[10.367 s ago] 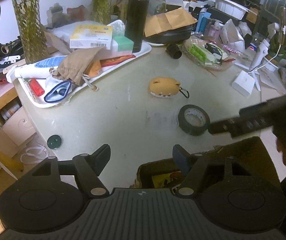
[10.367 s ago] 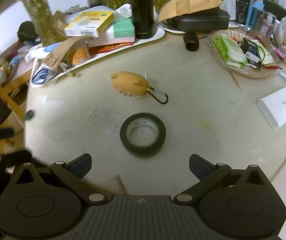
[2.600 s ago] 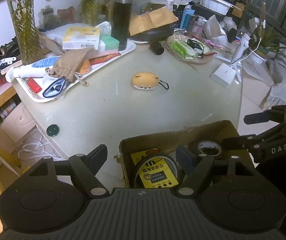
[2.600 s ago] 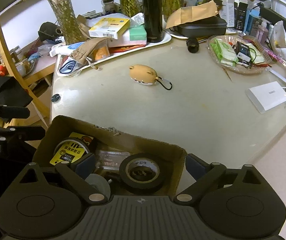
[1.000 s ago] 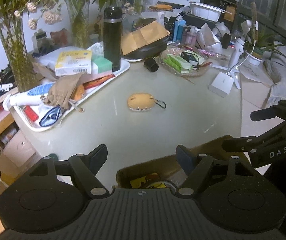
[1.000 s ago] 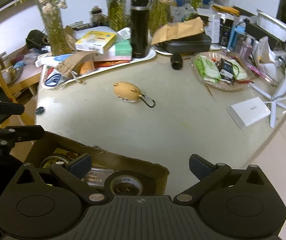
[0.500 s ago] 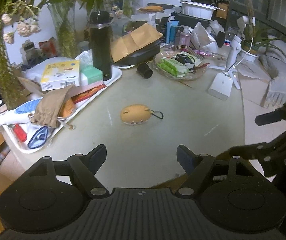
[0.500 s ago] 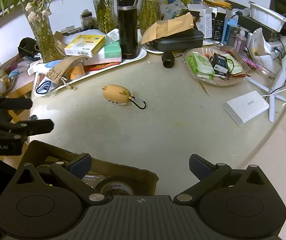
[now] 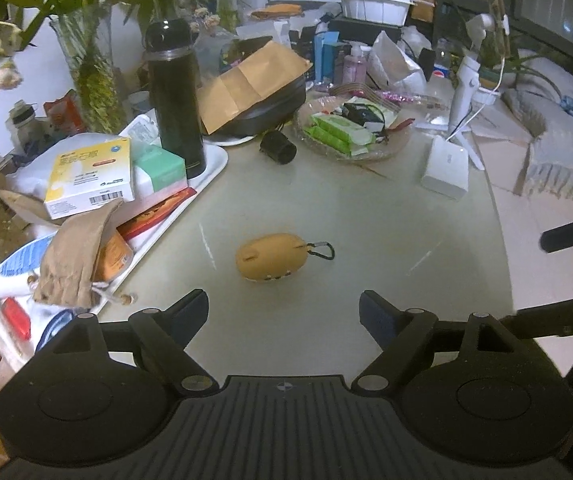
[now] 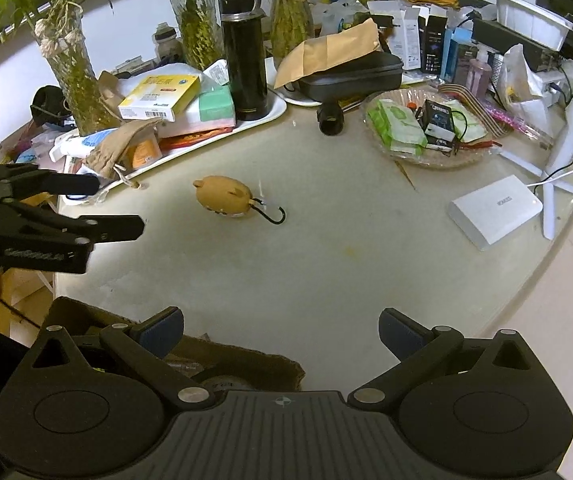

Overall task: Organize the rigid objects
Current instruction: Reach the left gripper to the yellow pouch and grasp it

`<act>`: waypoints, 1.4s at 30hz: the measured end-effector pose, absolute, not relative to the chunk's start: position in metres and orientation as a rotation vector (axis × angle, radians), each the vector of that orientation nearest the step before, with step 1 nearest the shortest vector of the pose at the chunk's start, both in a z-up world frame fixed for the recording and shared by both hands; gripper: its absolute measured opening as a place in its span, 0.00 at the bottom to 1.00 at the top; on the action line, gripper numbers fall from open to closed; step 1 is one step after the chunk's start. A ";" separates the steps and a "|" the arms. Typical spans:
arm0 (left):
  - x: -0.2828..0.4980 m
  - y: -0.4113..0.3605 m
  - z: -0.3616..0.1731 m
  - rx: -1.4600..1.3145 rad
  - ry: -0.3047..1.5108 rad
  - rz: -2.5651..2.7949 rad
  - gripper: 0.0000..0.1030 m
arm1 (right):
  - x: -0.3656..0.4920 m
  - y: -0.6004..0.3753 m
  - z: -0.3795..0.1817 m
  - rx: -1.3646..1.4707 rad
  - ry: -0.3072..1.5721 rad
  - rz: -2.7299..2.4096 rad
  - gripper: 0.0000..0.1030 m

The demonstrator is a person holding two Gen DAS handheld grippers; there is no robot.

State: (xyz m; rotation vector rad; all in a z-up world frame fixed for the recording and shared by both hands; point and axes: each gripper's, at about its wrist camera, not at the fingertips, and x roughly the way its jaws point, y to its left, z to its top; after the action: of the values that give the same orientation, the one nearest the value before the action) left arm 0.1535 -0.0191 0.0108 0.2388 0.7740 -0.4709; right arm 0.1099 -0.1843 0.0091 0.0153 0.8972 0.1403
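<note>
A tan animal-shaped pouch point(image 9: 270, 256) with a black carabiner lies on the pale table, just beyond my left gripper point(image 9: 284, 307). That gripper's jaws are opening and nothing is between them. In the right wrist view the pouch point(image 10: 224, 196) sits mid-table, and the left gripper point(image 10: 114, 206) reaches in from the left, short of it. My right gripper point(image 10: 281, 327) hangs open and empty above the far wall of a cardboard box point(image 10: 246, 362). A roll of black tape point(image 10: 214, 381) shows inside the box. The right gripper's fingers point(image 9: 562, 236) show at the right edge of the left wrist view.
A white tray point(image 9: 216, 160) at the left carries boxes, a brown bag and a tall black flask point(image 9: 174, 96). Behind the pouch are a black cylinder point(image 9: 278, 150), a glass dish point(image 9: 394, 148) of packets and a white box point(image 9: 444, 172). The table edge curves at the right.
The left gripper has moved forward over the table toward the pouch, and the cardboard box has dropped out of its view. Its jaws stand slightly wider. The right gripper has barely shifted.
</note>
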 end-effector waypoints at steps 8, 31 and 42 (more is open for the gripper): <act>0.177 -0.026 -0.002 0.334 0.774 -0.532 0.81 | 0.110 -0.189 0.011 0.048 0.892 0.153 1.00; 0.216 -0.079 -0.052 0.742 0.732 -0.642 0.80 | 0.110 -0.194 0.009 0.103 0.881 0.182 1.00; 0.235 -0.091 -0.072 0.944 0.712 -0.672 0.80 | 0.111 -0.196 0.010 0.129 0.874 0.191 1.00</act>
State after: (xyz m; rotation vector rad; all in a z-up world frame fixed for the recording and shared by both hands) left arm 0.2350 -0.0911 -0.0716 0.9435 0.7123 -0.6719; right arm 0.1106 -0.1958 0.0105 0.1293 0.8742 0.1912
